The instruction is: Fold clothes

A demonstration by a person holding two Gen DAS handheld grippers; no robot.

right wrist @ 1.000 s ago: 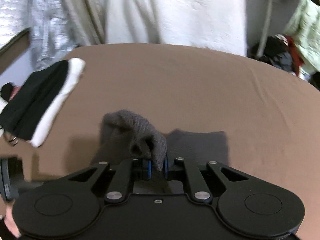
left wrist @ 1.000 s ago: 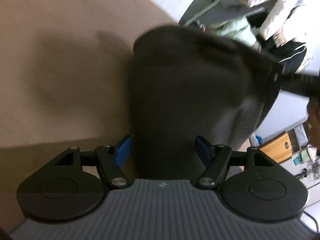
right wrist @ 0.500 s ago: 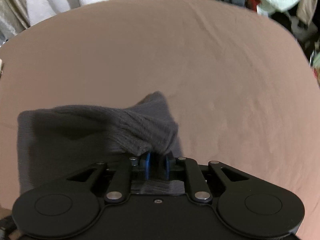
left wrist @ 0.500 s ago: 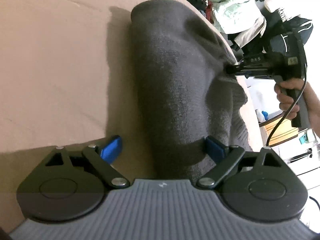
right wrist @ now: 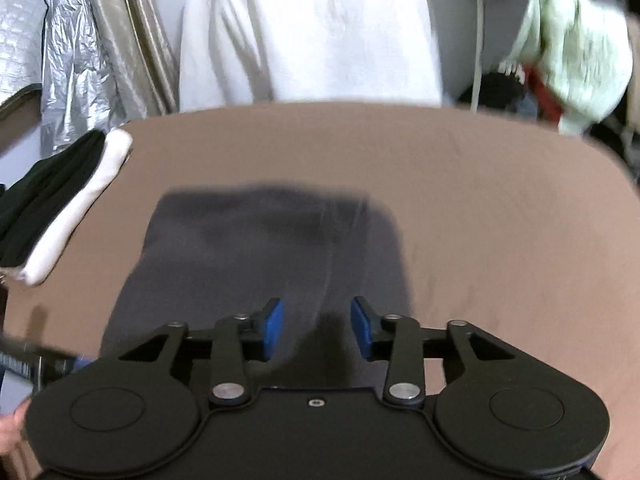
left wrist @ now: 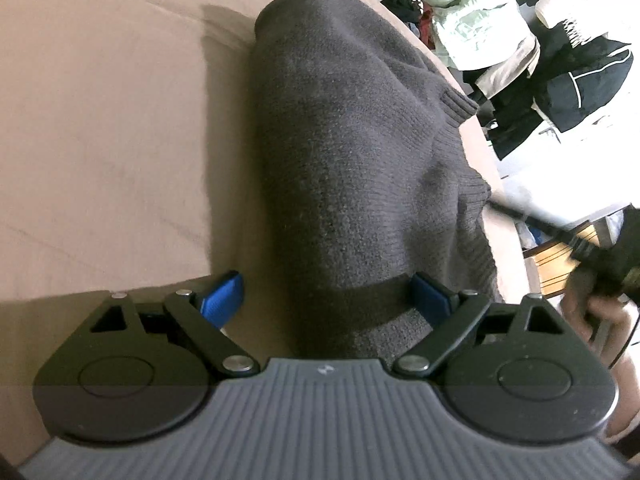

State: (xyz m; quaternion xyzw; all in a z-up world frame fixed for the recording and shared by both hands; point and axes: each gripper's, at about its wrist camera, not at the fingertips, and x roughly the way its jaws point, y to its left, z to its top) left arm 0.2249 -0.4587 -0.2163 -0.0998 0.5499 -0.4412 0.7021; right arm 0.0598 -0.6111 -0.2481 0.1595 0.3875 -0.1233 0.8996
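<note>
My left tongs [left wrist: 326,300] stand wide, blue pads [left wrist: 224,296] clear on either side of the grey sweater [left wrist: 352,152]; the near edge of the knit lies between them, unpinched. They have just finished spreading, and half a second ago they stood the same. My right tongs [right wrist: 317,328] have just been opening: a moment back they pinched a bunched corner of the sweater, and now the pads [right wrist: 274,322] stand apart above it with nothing gripped, the view blurred.

I can read no writing anywhere; a strip of marking on the other handle at the left edge of the right view is too smeared to make out. No containers show.

The sweater lies folded on the brown sheet [right wrist: 500,208], flatter than before, its ribbed hem [left wrist: 460,102] toward the far right in the left view. A folded black and white pile [right wrist: 60,208] sits at the sheet's left edge. A hand [left wrist: 592,312] grips the right handle beside my left tongs. Hanging clothes [right wrist: 304,28] fill the background.
</note>
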